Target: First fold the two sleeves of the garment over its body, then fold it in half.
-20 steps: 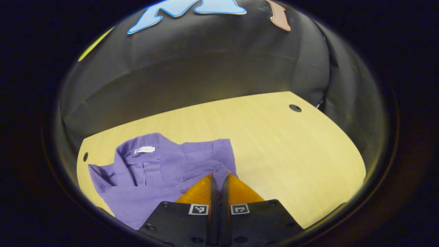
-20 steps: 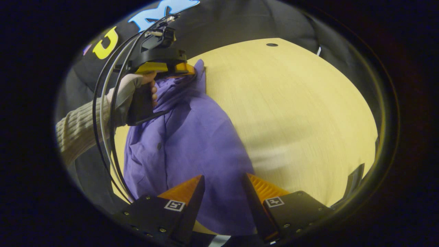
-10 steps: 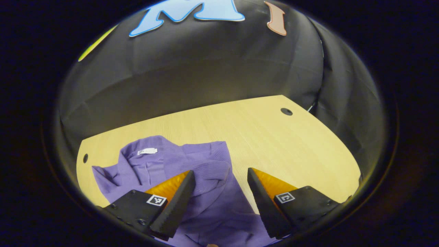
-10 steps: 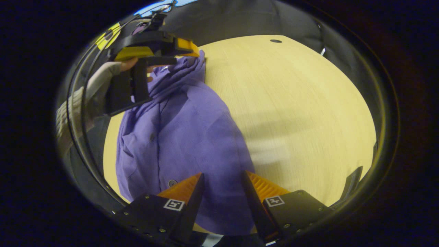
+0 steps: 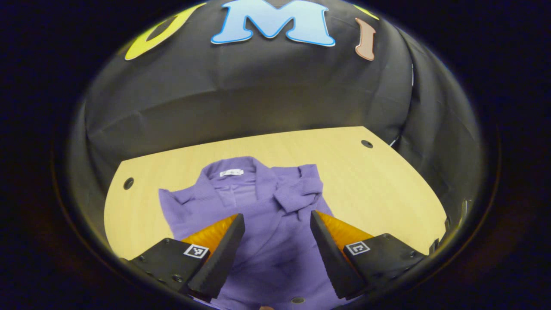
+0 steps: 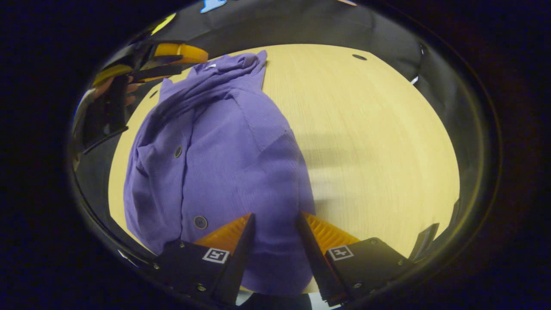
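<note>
Both tongs stood wide apart: our left gripper [image 5: 275, 224] and right gripper [image 6: 273, 224] hovered over the purple garment [image 5: 267, 215], gripping nothing. It lay on the wooden table [image 5: 379, 189], one sleeve [image 5: 299, 193] bunched across its body.

The garment [image 5: 275, 224] is a purple ribbed button-front cardigan lying face up on the table. Its collar, with a white label [image 5: 231, 173], points toward the booth wall. One sleeve [image 5: 301, 193] lies folded and bunched over the body; dark buttons [image 6: 200, 222] run down the front.
</note>
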Tool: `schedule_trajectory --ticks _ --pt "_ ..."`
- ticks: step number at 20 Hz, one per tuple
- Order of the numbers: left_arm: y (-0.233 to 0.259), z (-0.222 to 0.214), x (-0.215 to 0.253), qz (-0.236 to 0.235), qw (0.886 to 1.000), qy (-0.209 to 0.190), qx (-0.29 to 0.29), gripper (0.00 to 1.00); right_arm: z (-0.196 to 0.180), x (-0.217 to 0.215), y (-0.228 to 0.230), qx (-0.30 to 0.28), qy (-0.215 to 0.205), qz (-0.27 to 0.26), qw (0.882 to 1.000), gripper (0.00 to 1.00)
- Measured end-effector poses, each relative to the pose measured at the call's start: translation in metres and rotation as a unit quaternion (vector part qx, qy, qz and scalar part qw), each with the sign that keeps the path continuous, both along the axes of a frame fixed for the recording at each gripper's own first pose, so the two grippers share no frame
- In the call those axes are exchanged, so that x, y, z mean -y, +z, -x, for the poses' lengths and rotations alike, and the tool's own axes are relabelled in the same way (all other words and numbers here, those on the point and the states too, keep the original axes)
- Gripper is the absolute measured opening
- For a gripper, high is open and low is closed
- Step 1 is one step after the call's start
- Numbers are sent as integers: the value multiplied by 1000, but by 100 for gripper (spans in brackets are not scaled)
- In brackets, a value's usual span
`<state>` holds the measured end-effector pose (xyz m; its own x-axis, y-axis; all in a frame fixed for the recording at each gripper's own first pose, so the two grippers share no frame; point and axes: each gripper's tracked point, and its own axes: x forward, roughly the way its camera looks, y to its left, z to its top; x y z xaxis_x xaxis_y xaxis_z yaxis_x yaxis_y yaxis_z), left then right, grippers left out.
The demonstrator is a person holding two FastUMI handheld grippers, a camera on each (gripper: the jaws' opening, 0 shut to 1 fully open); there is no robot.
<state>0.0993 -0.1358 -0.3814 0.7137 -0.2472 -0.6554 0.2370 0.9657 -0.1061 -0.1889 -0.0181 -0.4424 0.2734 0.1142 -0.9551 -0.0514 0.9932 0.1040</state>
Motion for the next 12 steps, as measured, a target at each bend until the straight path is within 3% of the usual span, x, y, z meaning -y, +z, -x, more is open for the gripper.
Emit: schedule_trajectory --ticks 5,12 --pt "-6 58 -43 -1 1000 21 -20 100 2 0 0 -4 33 53 998 69" --pt "-19 153 -94 -27 997 41 -59 100 1 -3 -2 -17 28 59 998 70"
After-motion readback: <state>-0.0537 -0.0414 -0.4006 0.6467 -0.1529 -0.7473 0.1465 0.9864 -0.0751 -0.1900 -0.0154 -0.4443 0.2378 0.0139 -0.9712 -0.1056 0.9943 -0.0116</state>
